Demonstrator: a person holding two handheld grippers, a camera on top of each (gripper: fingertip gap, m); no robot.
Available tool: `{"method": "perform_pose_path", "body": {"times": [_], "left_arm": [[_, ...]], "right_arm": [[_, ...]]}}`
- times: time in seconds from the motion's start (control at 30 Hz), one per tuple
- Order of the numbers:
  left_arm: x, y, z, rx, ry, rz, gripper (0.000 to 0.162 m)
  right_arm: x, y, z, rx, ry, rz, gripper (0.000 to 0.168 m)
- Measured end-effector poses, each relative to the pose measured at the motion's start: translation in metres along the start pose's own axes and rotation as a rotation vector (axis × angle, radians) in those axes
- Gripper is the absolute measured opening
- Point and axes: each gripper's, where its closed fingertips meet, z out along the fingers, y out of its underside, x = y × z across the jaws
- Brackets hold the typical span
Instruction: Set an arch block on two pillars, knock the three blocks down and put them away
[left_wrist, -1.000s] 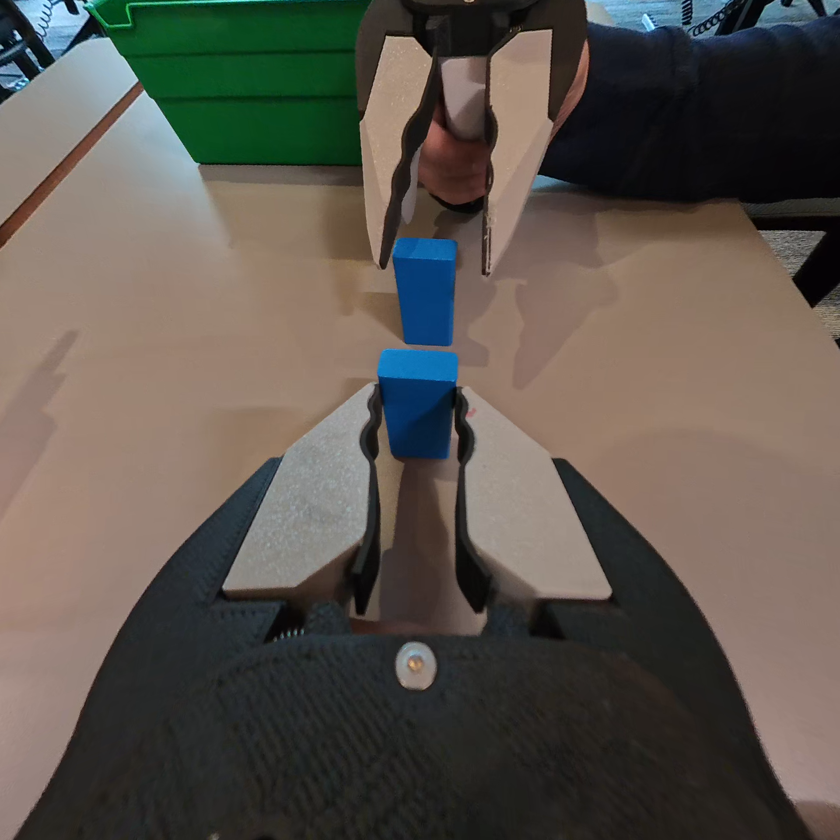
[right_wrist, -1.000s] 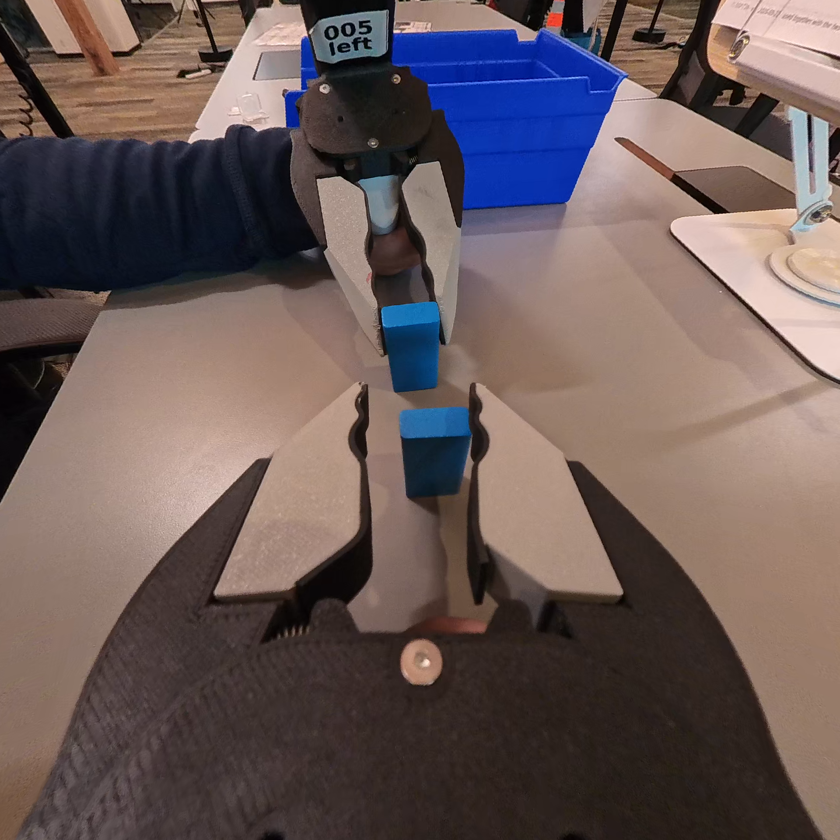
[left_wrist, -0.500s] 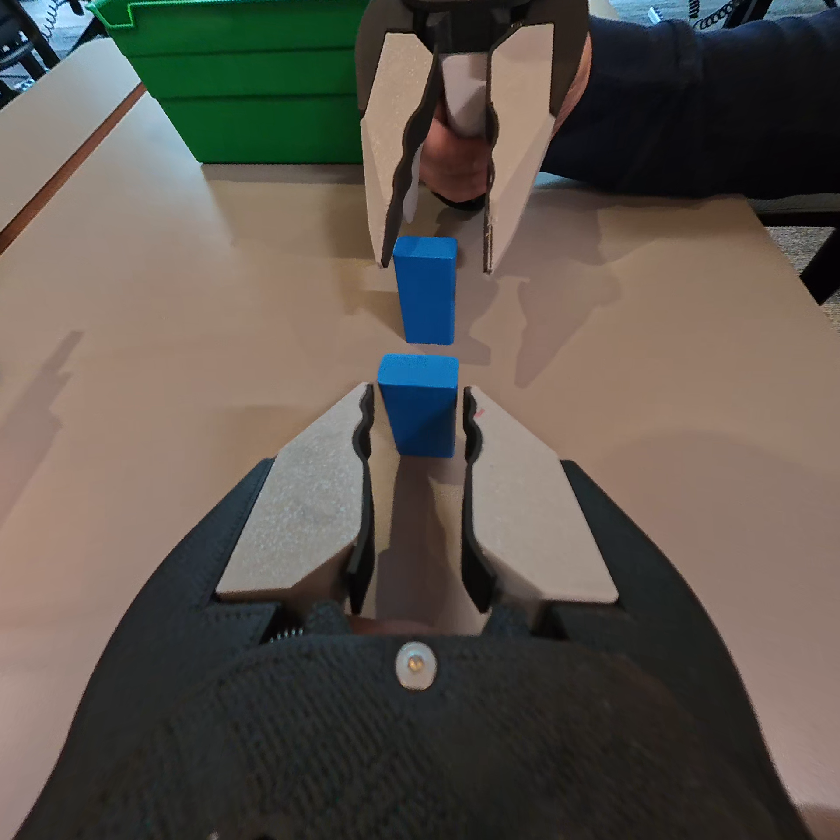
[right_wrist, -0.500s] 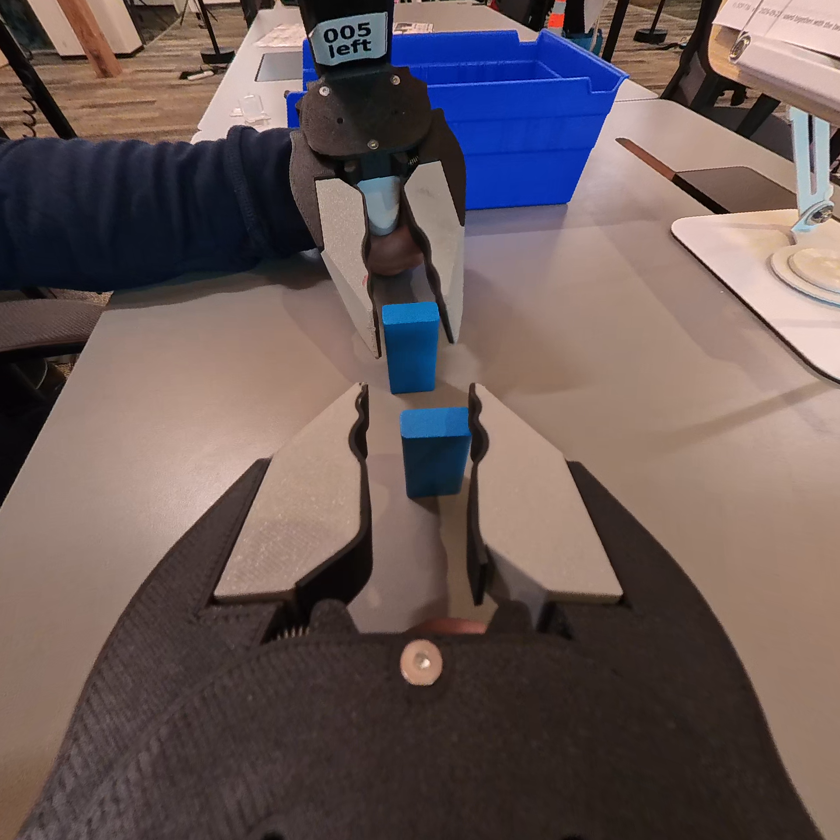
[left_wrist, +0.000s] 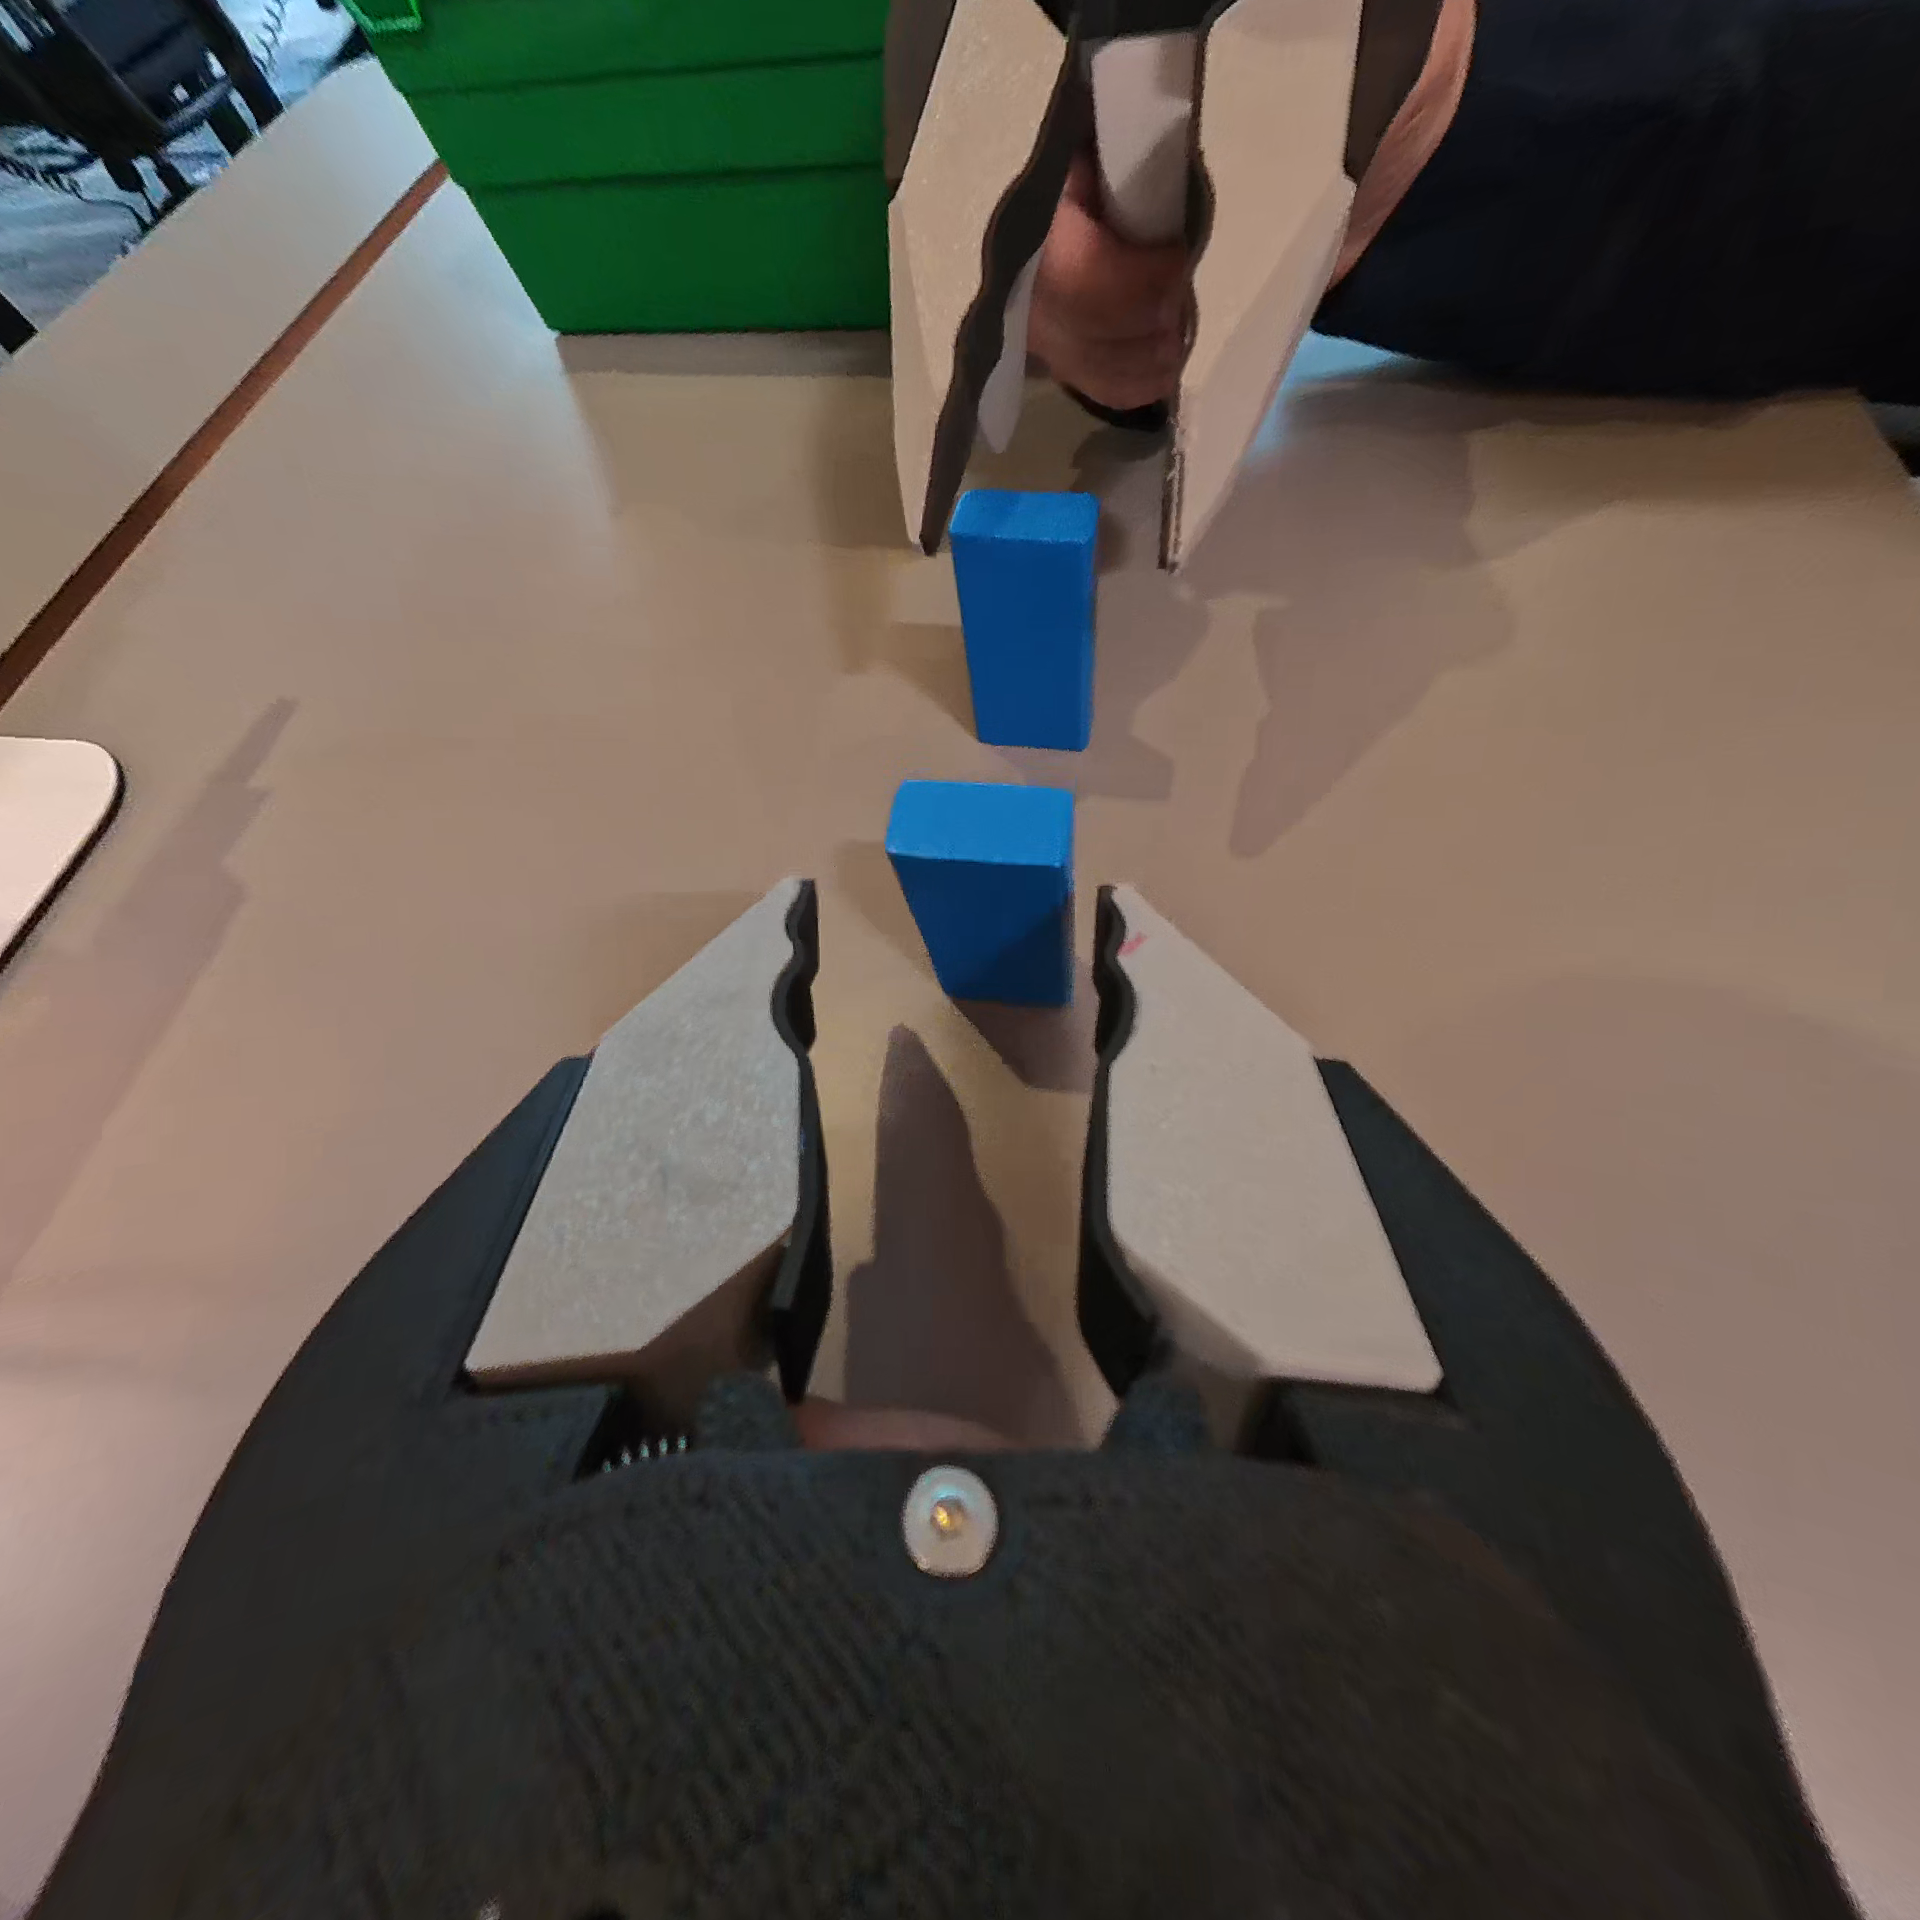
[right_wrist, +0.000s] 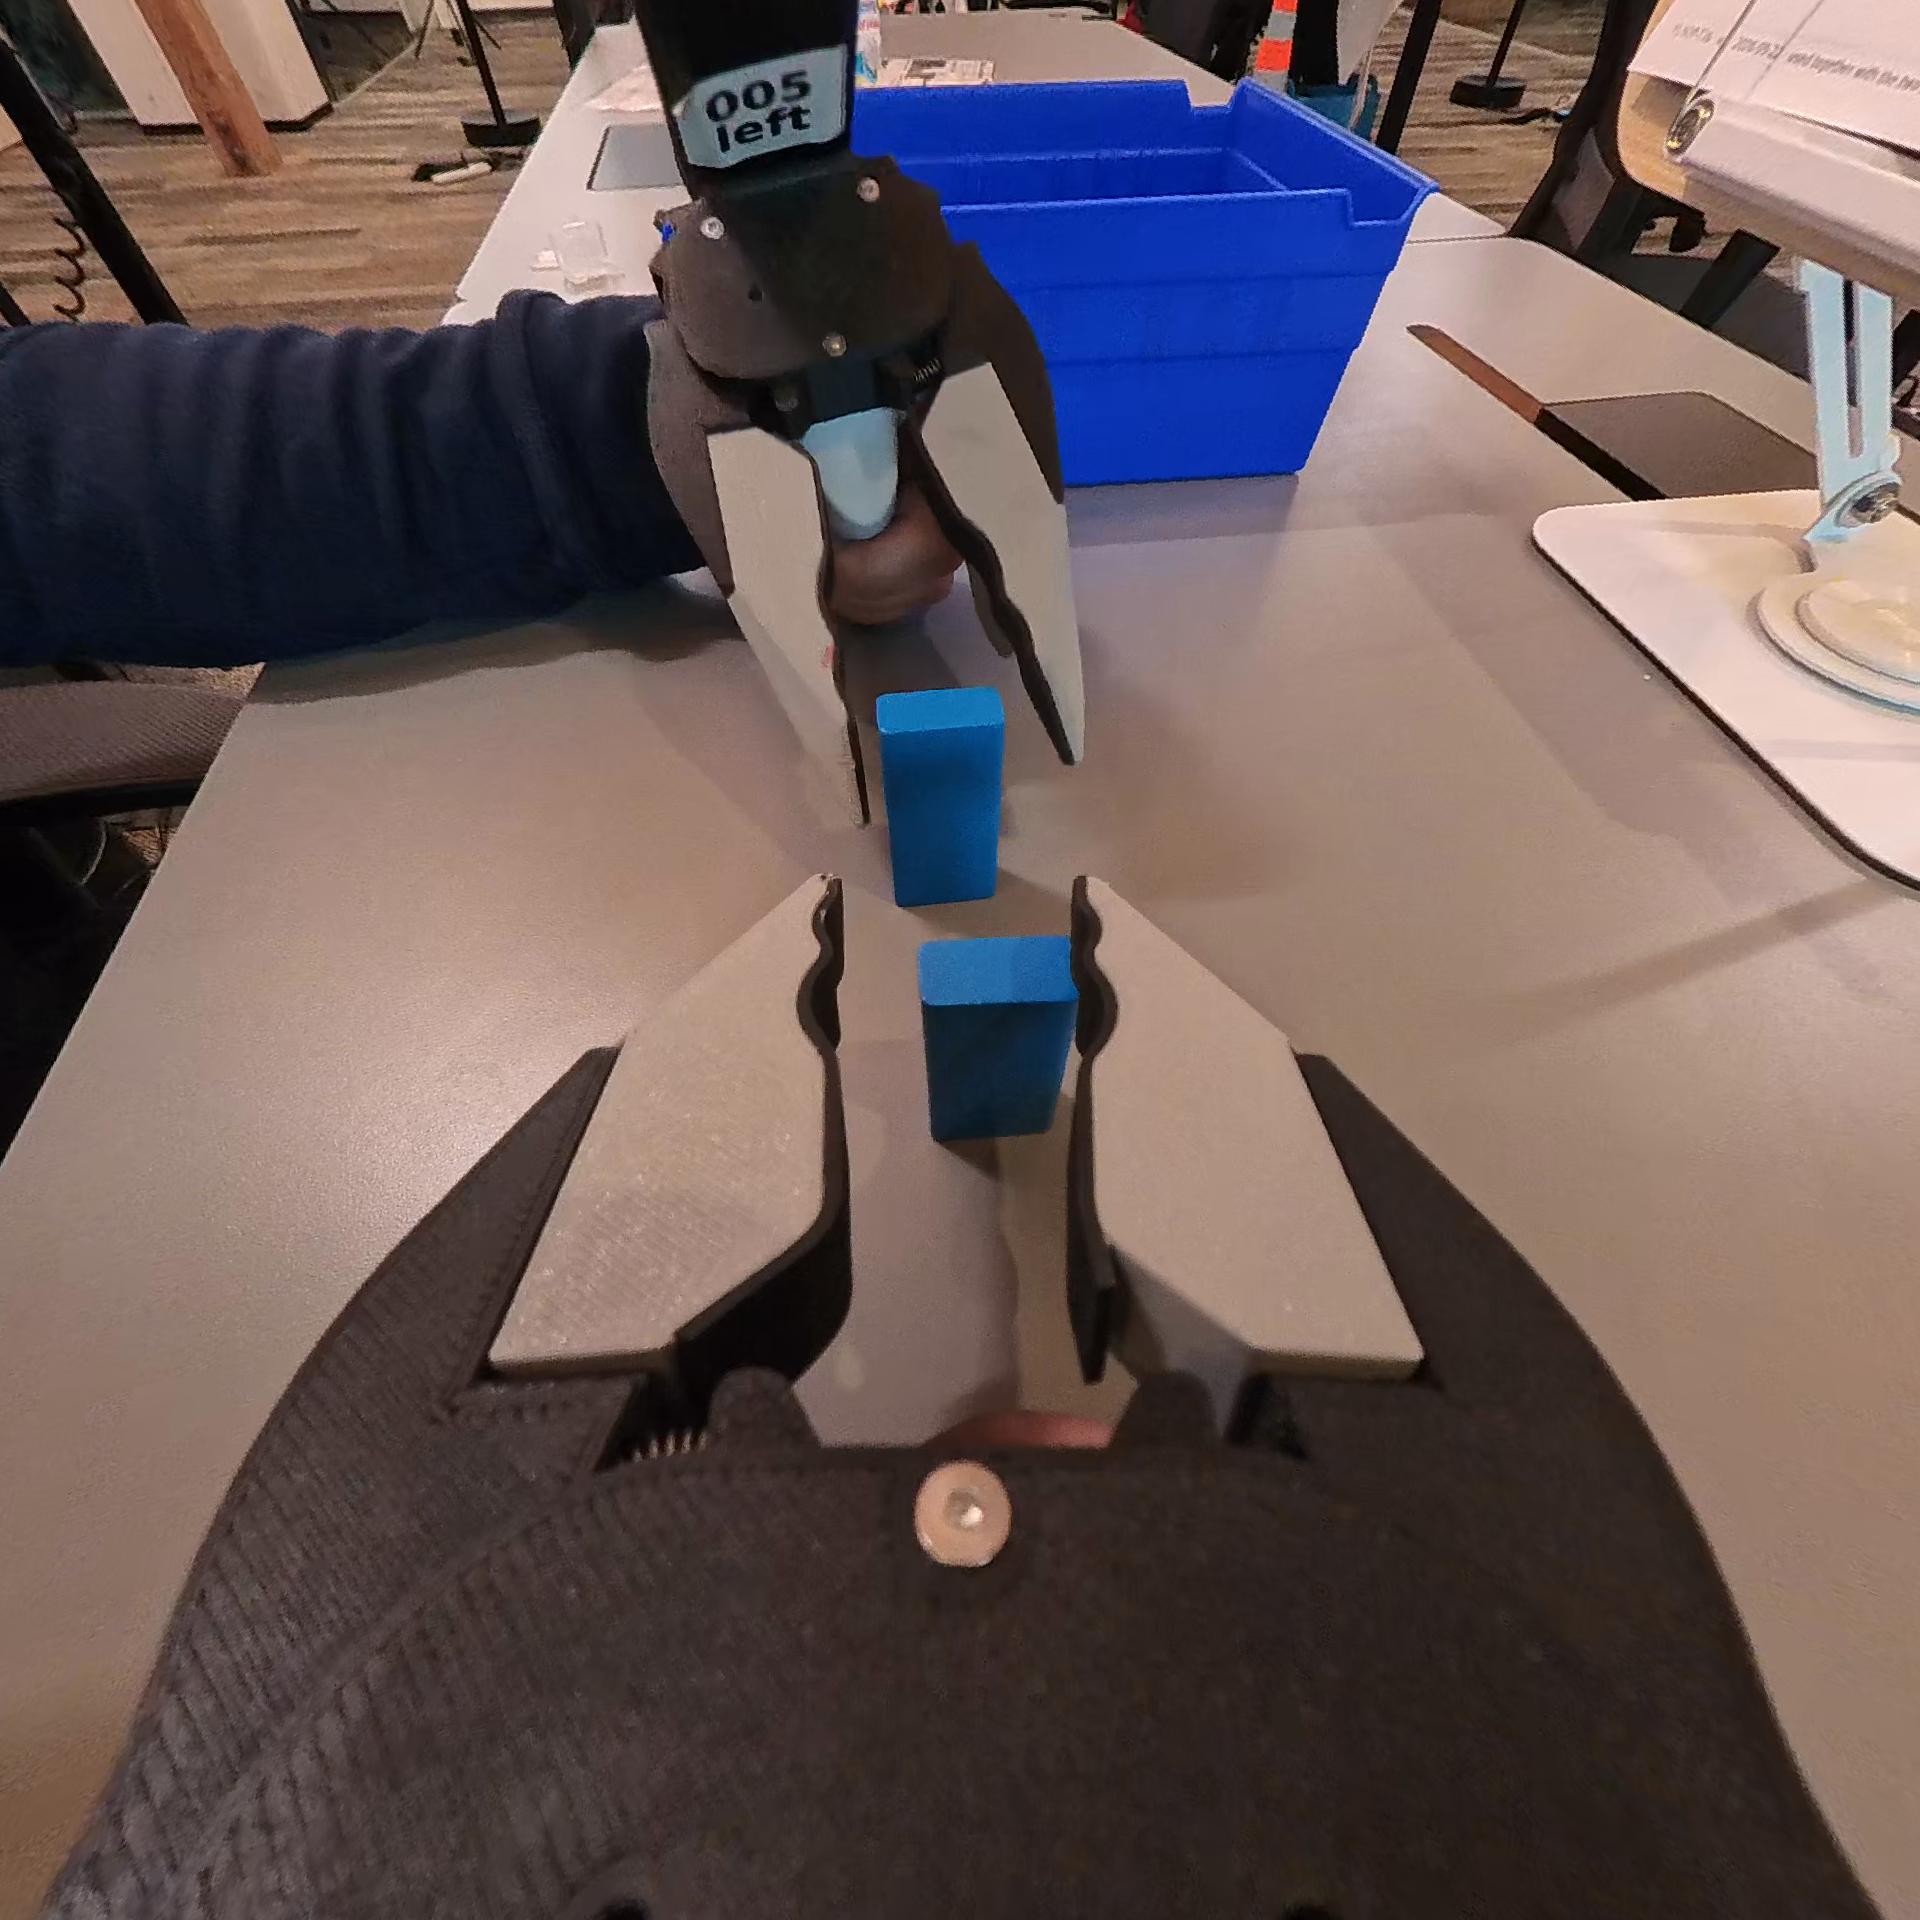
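Two blue pillar blocks stand upright on the table, a small gap apart. In the left wrist view the near pillar (left_wrist: 982, 894) stands just at the tips of my open left gripper (left_wrist: 954, 899), touching neither finger. The far pillar (left_wrist: 1027, 618) stands at the tips of the right gripper (left_wrist: 1049, 551). In the right wrist view my right gripper (right_wrist: 956, 904) is open around its pillar (right_wrist: 997, 1039), which lies against the right finger. The other pillar (right_wrist: 940, 795) stands in front of the left gripper (right_wrist: 961, 779). No arch block is in view.
A green bin (left_wrist: 665, 208) stands at the far end of the table behind the right gripper. A blue bin (right_wrist: 1143, 312) stands behind the left gripper. A white stand base (right_wrist: 1714, 623) sits at the right edge, and a white pad corner (left_wrist: 42, 821) shows at the left. Left tips to right tips: about 6 centimeters.
My left gripper, shut on its pillar a second ago, has opened, let it go and drawn back and up a little. The right gripper stays open around its pillar.
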Motion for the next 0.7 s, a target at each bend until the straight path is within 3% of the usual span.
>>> {"method": "perform_pose_path", "body": {"times": [0.7], "left_arm": [[-0.0017,0.0026,0.0032,-0.025,-0.014,0.010,0.049]], "right_arm": [[-0.0006,-0.0006,0.0000,0.005,-0.006,0.001,0.041]]}}
